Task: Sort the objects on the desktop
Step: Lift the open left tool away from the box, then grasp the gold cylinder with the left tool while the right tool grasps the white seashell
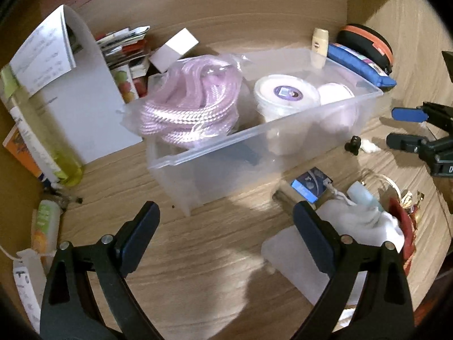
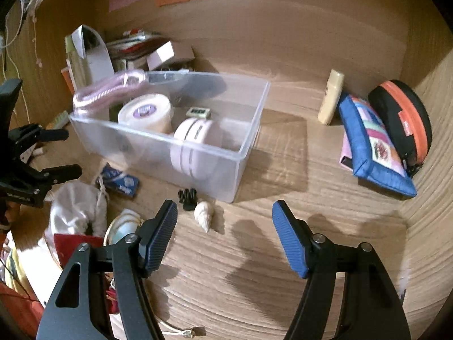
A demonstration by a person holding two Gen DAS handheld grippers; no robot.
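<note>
Desk cluttered; sorting judged part-way done. A clear plastic bin (image 2: 249, 141) is set on the wooden desk (image 2: 283, 255), already loaded: a bagged pink rope (image 1: 184, 107) at one end, a white lidded tub (image 2: 145, 110), a pale round container (image 2: 195, 141) and a small grey gadget (image 2: 198, 112) toward the other.

Left gripper (image 1: 226, 238) is held wide apart, nothing between its pads, hovering over bare desk just short of the bin's near corner. Right gripper (image 2: 225, 235) is likewise spread wide and empty.

Still loose on the desk: a white shell (image 2: 204, 215) and a black claw clip (image 2: 187, 195), touching or nearly so, just in front of the bin wall; a small blue box (image 2: 119, 181); a white drawstring pouch (image 2: 76, 209); farther off, a blue pencil case (image 2: 373, 144), a black-and-orange case (image 2: 402, 119) and a cream bottle (image 2: 331, 99).

Step judged: between placements, next item being chosen. The shell lies nearest the right gripper's left pad; a short forward-left reach and a narrow closing would be needed, with the clip at risk of being caught too.
</note>
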